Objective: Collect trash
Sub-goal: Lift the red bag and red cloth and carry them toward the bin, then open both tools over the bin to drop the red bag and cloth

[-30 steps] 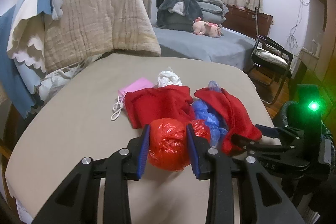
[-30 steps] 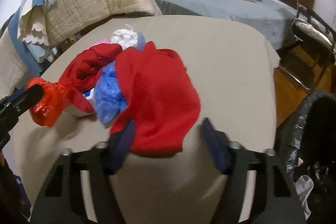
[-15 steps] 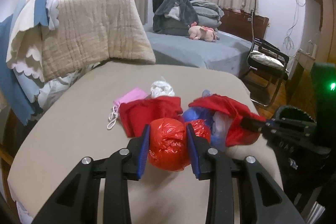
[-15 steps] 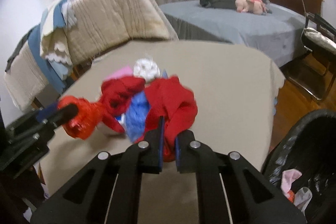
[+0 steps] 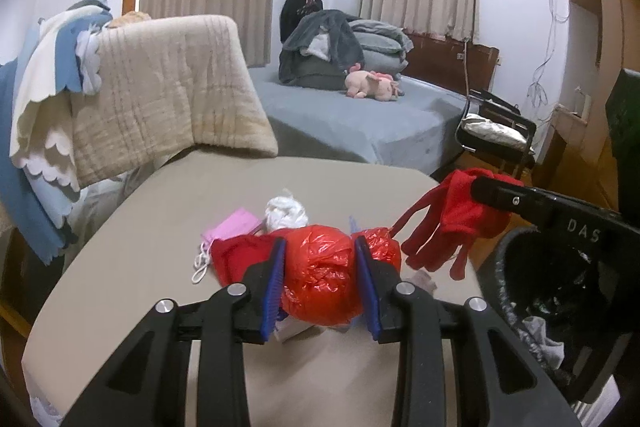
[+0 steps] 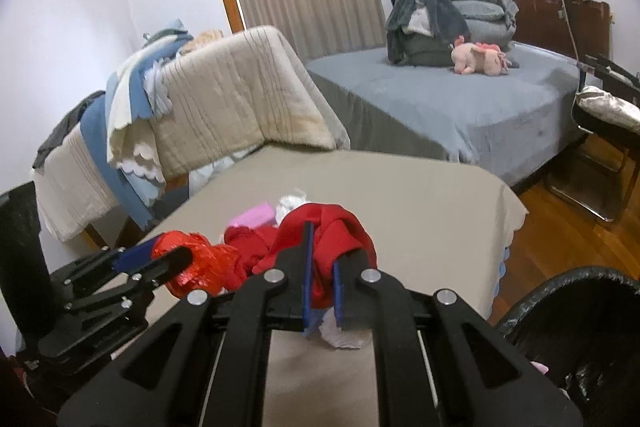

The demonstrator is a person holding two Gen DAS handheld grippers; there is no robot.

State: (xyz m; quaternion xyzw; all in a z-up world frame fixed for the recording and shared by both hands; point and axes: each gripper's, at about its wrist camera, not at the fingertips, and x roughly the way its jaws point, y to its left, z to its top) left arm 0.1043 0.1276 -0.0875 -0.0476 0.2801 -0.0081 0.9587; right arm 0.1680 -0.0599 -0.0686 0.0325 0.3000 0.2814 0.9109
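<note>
My left gripper [image 5: 320, 283] is shut on a crumpled red plastic bag [image 5: 320, 279], held above the beige table [image 5: 168, 211]. In the right wrist view the same bag [image 6: 196, 263] shows at the left between the left gripper's fingers. My right gripper [image 6: 320, 267] is shut on a red glove [image 6: 332, 235], lifted off the table; in the left wrist view the glove [image 5: 448, 223] hangs from it at the right. A second red cloth [image 5: 236, 255], a pink mask [image 5: 236, 227] and a white wad [image 5: 286, 213] lie on the table behind the bag.
A black-lined trash bin [image 5: 560, 291] stands by the table's right edge, with scraps inside. A quilt-draped chair [image 5: 160, 87] is at the far left, a grey bed [image 5: 360, 115] with a pink plush behind, and a folding chair [image 5: 496, 131] on the wooden floor.
My right gripper closed on the red glove and lifted it off the pile toward the right. My left gripper rose with the red bag still in it.
</note>
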